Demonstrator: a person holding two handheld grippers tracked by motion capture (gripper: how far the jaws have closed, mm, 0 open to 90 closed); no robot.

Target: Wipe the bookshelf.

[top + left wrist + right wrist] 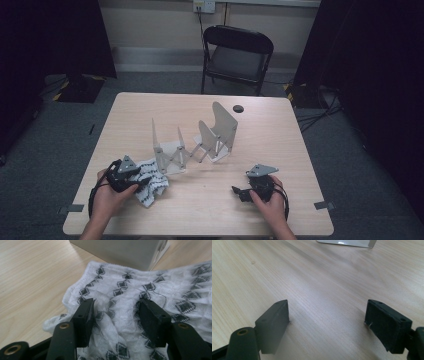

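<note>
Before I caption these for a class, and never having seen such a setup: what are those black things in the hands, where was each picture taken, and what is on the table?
A person sits at a wooden table and holds a hand tool with a two-jaw claw in each hand. The high view looks down from above; each of the two other views comes from a camera riding on one claw, looking along its black jaws.

On the table stands a grey folding rack with upright plates. Beside it lies a crumpled white cloth with dark diamond patterns.

The left claw is pushed into the cloth, with a bunched fold between its jaws; whether they pinch it firmly I cannot tell. The right claw is open over bare wood, holding nothing.
</note>
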